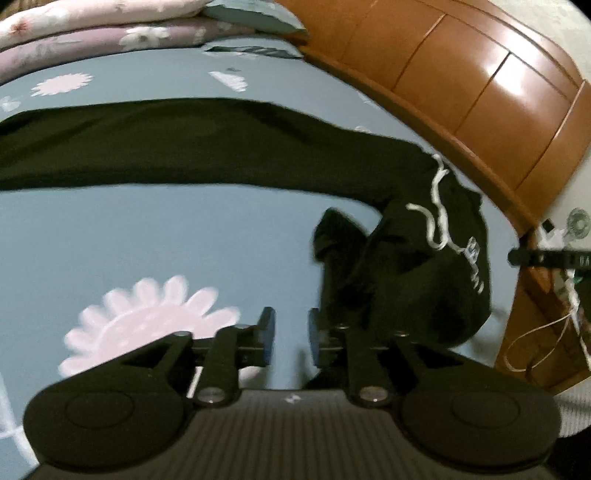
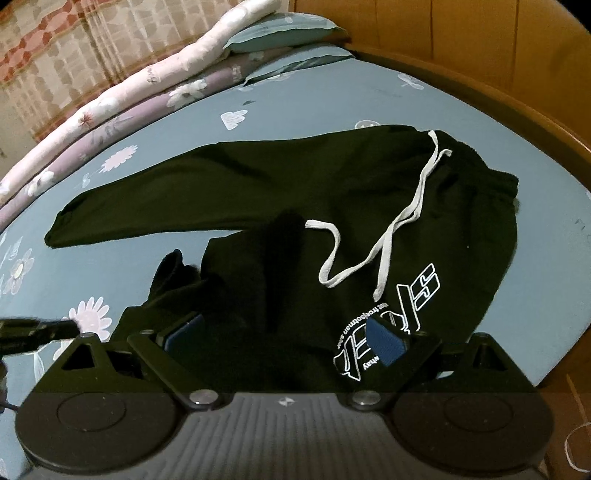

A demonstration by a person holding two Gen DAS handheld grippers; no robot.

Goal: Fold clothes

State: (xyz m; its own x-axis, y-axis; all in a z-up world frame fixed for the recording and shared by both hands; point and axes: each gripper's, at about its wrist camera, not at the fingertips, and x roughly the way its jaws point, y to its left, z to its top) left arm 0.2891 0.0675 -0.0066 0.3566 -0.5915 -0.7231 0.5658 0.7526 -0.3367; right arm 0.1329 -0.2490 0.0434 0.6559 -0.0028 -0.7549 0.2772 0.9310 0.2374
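lying on the bed sheet [image 2: 332,99], black sweatpants [image 2: 280,184], one leg bunched.

On the black trousers [image 2: 280,192] we make out a white outlined logo [image 2: 391,325], its big letters too stylised to read, with a curved line of small print beside it that is not legible.

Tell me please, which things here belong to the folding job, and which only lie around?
For the job:
- black trousers
- their white drawstring
- left gripper, open, nothing between its pads
- right gripper, open

Lying about:
- floral bedsheet
- folded quilts
- pillows
- wooden headboard
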